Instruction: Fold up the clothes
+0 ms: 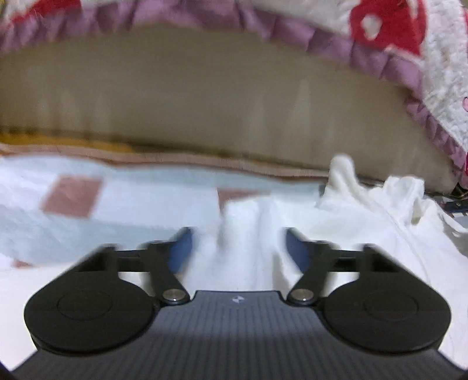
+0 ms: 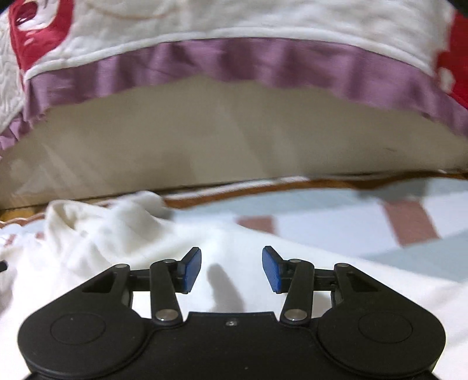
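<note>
Hovering wide-jawed over the rumpled white garment (image 2: 122,233), each hand-held gripper, left (image 1: 238,242) and right (image 2: 231,269), should pinch one layer's edge.

A checked blanket (image 2: 365,210) in pale blue, white and dusty pink squares covers the surface, edged with a brownish trim (image 1: 204,159). Behind it rises a plain beige mattress side (image 1: 204,96). Over the mattress hangs a white quilted bedspread (image 2: 263,17) with red flower shapes and a purple ruffled border (image 2: 234,61).
</note>
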A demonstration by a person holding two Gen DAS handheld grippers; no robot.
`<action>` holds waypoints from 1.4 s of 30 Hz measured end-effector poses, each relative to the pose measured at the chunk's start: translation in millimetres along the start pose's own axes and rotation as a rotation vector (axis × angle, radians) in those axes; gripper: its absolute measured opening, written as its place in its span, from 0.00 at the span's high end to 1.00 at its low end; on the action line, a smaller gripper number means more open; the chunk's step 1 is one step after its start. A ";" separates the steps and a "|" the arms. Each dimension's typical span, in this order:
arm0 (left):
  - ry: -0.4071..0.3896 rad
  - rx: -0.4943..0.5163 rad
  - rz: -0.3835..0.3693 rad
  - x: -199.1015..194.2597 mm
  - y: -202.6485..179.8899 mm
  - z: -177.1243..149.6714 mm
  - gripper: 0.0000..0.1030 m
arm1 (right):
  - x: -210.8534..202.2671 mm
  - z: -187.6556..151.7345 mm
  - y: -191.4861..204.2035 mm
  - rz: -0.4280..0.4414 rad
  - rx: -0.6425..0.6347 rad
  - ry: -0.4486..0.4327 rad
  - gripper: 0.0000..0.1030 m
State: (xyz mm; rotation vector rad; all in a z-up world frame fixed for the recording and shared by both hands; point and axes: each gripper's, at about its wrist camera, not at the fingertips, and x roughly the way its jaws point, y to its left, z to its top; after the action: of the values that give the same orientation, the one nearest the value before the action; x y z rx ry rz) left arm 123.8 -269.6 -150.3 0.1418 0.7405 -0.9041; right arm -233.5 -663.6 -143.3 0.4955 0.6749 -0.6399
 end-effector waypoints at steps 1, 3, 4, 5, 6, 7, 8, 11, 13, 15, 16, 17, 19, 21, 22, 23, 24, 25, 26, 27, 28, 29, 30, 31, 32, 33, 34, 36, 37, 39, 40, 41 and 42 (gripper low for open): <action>-0.005 0.028 0.036 1.3 -2.5 -1.1 0.93 | -5.3 -5.4 -13.3 -0.016 0.016 0.000 0.50; -0.015 0.085 0.108 3.8 -7.5 -3.2 0.93 | -14.4 -17.4 -36.0 -0.060 0.055 -0.003 0.50; -0.020 0.113 0.144 5.1 -10.1 -4.2 0.93 | -16.9 -21.0 -46.3 -0.093 0.073 -0.003 0.50; -0.025 0.141 0.180 6.4 -12.6 -5.3 0.93 | -22.4 -27.3 -60.4 -0.131 0.089 -0.002 0.50; -0.029 0.169 0.216 7.7 -15.1 -6.3 0.92 | -28.0 -33.6 -74.5 -0.169 0.105 0.000 0.50; -0.033 0.186 0.244 11.3 -17.8 -8.4 0.92 | -33.5 -39.3 -87.8 -0.203 0.126 -0.002 0.50; -0.036 0.194 0.266 16.8 -20.6 -11.2 0.91 | -39.1 -44.2 -100.2 -0.231 0.154 -0.009 0.50; -0.017 0.302 0.352 27.4 -40.6 -11.7 0.91 | -55.8 -58.9 -137.5 -0.318 0.238 -0.030 0.50; -0.012 0.299 0.367 28.1 -41.6 -9.5 0.88 | -66.9 -68.7 -162.3 -0.376 0.294 -0.044 0.47; -0.008 0.273 0.370 27.3 -38.8 -6.9 0.82 | -79.9 -78.7 -186.5 -0.438 0.357 -0.065 0.38; -0.007 0.259 0.371 27.0 -37.4 -5.5 0.80 | -87.3 -83.7 -197.4 -0.470 0.384 -0.073 0.36; -0.005 0.246 0.372 26.6 -36.0 -4.2 0.77 | -95.4 -88.7 -206.9 -0.500 0.404 -0.076 0.36; -0.002 0.220 0.375 25.8 -33.3 -1.6 0.75 | -110.4 -99.5 -225.6 -0.545 0.452 -0.083 0.36; 0.001 0.194 0.378 25.0 -30.5 1.0 0.72 | -120.6 -113.2 -243.4 -0.539 0.523 -0.089 0.36; 0.002 0.180 0.379 24.6 -29.1 2.4 0.72 | -125.7 -120.0 -252.3 -0.536 0.559 -0.092 0.36; 0.004 0.167 0.381 24.2 -27.7 3.7 0.72 | -130.8 -126.9 -261.2 -0.533 0.595 -0.095 0.36; 0.006 0.161 0.380 24.8 -26.6 3.9 0.72 | -136.0 -133.8 -270.1 -0.530 0.631 -0.098 0.36; 0.007 0.158 0.376 25.7 -25.6 3.7 0.72 | -138.4 -139.8 -276.4 -0.517 0.667 -0.106 0.36; 0.008 0.154 0.371 25.7 -24.6 4.0 0.73 | -137.6 -145.0 -279.3 -0.492 0.703 -0.120 0.36; 0.010 0.139 0.363 25.6 -23.0 4.4 0.75 | -136.3 -148.3 -280.3 -0.476 0.730 -0.139 0.32; 0.014 0.118 0.353 25.7 -21.0 5.0 0.75 | -134.2 -149.2 -278.8 -0.472 0.744 -0.165 0.27; 0.017 0.097 0.343 25.8 -19.0 5.7 0.77 | -131.2 -148.6 -277.0 -0.477 0.754 -0.185 0.24; 0.022 0.066 0.326 25.5 -15.7 6.2 0.80 | -125.7 -144.1 -274.7 -0.495 0.745 -0.184 0.19; 0.029 0.028 0.305 24.9 -11.6 6.7 0.81 | -118.5 -137.0 -272.2 -0.519 0.720 -0.168 0.19; 0.035 0.004 0.288 24.3 -7.9 7.3 0.82 | -110.1 -128.9 -269.5 -0.544 0.683 -0.144 0.19; 0.041 -0.007 0.274 23.7 -4.7 7.8 0.81 | -100.2 -119.4 -266.6 -0.569 0.632 -0.111 0.19; 0.047 -0.019 0.260 23.1 -1.5 8.3 0.81 | -91.0 -109.7 -263.6 -0.598 0.579 -0.081 0.30; 0.051 -0.020 0.252 22.7 -0.2 7.9 0.81 | -84.3 -92.4 -260.0 -0.614 0.503 -0.060 0.85; 0.051 -0.017 0.251 22.5 -0.3 7.4 0.81 | -87.2 -83.7 -257.1 -0.619 0.468 -0.087 0.85; 0.052 -0.012 0.249 22.3 -0.5 6.6 0.81 | -106.8 -68.6 -248.5 -0.661 0.385 -0.210 0.87; 0.053 -0.009 0.248 22.2 -0.6 6.1 0.81 | -114.0 -64.4 -248.4 -0.685 0.359 -0.240 0.87; 0.054 -0.007 0.247 22.0 -0.7 5.7 0.81 | -117.4 -63.7 -253.3 -0.709 0.356 -0.232 0.87; 0.053 -0.004 0.246 22.3 -1.0 5.4 0.81 | -120.8 -63.0 -258.2 -0.734 0.352 -0.224 0.87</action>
State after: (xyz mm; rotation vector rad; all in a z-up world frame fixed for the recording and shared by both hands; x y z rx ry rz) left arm 134.6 -287.2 -160.3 0.2490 0.7556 -0.6662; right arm -508.3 -761.3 -156.2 0.4850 0.5220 -1.5007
